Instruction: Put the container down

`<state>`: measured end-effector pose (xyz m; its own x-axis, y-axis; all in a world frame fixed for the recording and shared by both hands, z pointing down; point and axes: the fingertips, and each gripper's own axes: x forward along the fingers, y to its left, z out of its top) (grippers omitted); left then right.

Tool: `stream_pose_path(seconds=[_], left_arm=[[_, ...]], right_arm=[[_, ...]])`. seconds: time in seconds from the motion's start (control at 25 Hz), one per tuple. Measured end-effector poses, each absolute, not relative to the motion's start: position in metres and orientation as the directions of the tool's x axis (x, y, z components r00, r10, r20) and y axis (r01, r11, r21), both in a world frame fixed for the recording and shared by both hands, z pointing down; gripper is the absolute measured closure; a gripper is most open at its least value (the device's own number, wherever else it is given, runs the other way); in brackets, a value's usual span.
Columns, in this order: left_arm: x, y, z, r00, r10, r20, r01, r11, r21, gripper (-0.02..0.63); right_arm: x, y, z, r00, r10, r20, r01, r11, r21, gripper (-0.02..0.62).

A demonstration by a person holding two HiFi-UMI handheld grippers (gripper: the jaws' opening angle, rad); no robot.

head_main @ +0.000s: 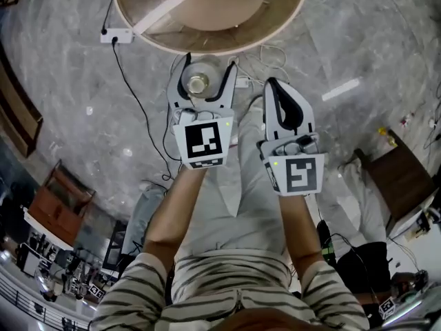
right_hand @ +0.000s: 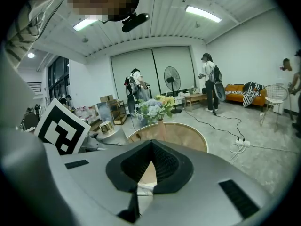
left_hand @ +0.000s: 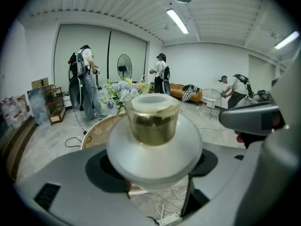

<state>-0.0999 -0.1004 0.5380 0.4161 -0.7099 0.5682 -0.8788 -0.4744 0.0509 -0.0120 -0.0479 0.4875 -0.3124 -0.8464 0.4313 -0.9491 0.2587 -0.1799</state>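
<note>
Between the wide-spread jaws of the left gripper (head_main: 209,71) sits the container (head_main: 198,83), a pale, rounded body with a gold neck and a frosted cap. The dark pads press on its opposite sides, so it is held off the ground. Its long axis runs vertically: in the left gripper view the container (left_hand: 154,140) stands upright, cap on top, and the head view looks almost straight down on that cap. It hangs just short of the near rim of the round wooden table (head_main: 207,43), above grey floor crossed by cables.

Beside it, well clear of the container, the right gripper (head_main: 275,88) has its jaws closed together with nothing between them; in its own view the right gripper (right_hand: 150,147) shows the pads meeting at the tips. A vase of flowers (right_hand: 157,108) stands on the table.
</note>
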Motion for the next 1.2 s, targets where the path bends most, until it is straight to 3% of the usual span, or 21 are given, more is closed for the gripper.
stream_pose_path(seconds=[1.2], left_arm=[[-0.063, -0.201, 0.700, 0.391, -0.691, 0.608, -0.858, -0.513, -0.031, 0.273]], right_arm=[[0.000, -0.061, 0.569, -0.296, -0.825, 0.481, -0.950, 0.203, -0.237, 0.588]])
